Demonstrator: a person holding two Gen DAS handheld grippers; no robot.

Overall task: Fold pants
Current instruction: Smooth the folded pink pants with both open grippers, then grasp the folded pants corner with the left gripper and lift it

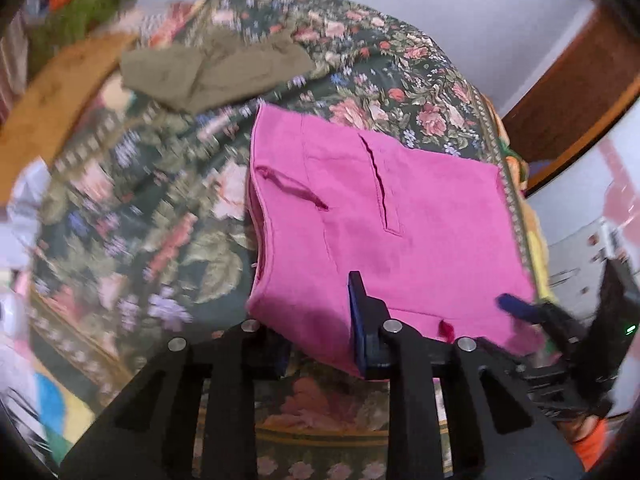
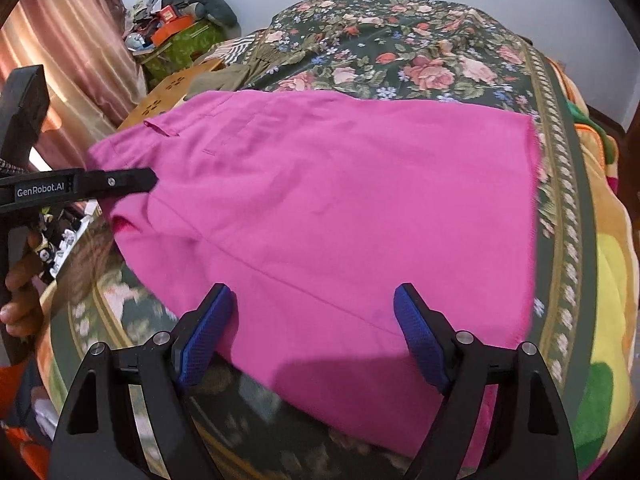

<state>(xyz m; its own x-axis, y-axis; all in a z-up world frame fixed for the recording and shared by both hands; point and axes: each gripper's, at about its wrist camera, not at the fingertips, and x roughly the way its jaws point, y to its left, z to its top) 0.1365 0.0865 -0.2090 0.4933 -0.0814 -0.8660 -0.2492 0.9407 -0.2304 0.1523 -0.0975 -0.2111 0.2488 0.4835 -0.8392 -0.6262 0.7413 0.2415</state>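
Pink pants (image 1: 380, 216) lie folded flat on a floral bedspread (image 1: 152, 200); they also fill the right wrist view (image 2: 340, 208). My left gripper (image 1: 320, 320) sits at the pants' near edge with its jaws apart; one blue pad (image 1: 358, 312) rests on the cloth and the other finger is hidden under the edge. In the right wrist view the left gripper (image 2: 148, 182) touches the pants' left corner. My right gripper (image 2: 316, 320) is open, blue pads (image 2: 204, 332) spread above the pants' near edge. It also shows in the left wrist view (image 1: 516, 306).
An olive garment (image 1: 212, 74) lies crumpled further back on the bed. A wooden board (image 1: 60, 92) is at the left edge. Clutter is piled on a green box (image 2: 180, 36) by a curtain. A yellow-orange blanket (image 2: 612, 260) hangs at the right.
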